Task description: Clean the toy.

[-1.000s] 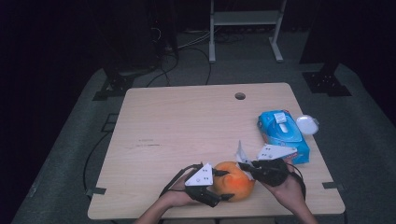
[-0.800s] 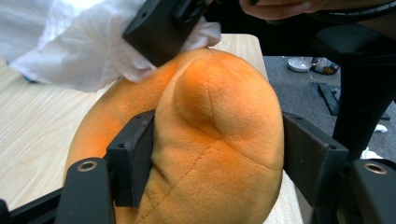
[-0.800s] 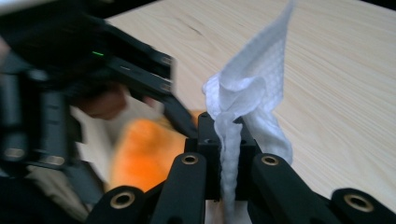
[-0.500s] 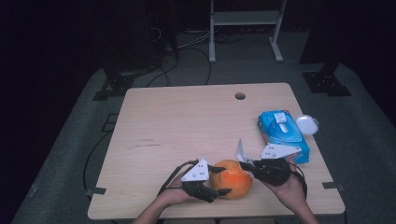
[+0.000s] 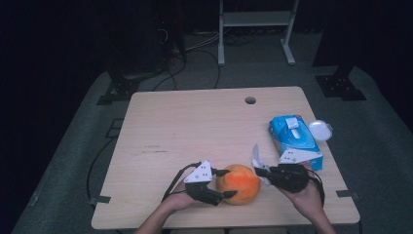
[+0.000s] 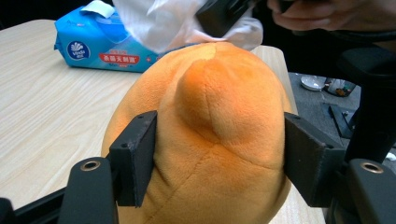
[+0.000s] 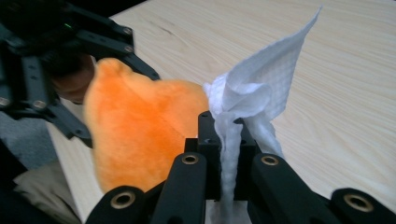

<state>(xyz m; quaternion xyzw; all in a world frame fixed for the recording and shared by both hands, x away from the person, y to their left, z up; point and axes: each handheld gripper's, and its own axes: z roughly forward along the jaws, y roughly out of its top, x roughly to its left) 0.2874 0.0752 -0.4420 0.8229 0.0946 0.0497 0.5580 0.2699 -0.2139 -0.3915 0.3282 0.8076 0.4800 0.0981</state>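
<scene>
One plump orange plush toy (image 5: 238, 184), fuzzy, stitched seams.

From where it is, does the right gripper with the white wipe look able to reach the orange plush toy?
Probably yes. The right gripper, shut on the crumpled white wipe, sits right beside the orange plush toy, with nothing between them. The left gripper clamps the toy's far side only.

A pale wooden table (image 5: 195, 126), cable hole (image 5: 250, 100) near its far edge, stands on grey floor (image 5: 73, 161); cables (image 5: 195, 46) and a white metal frame (image 5: 255, 19) lie beyond in darkness.
</scene>
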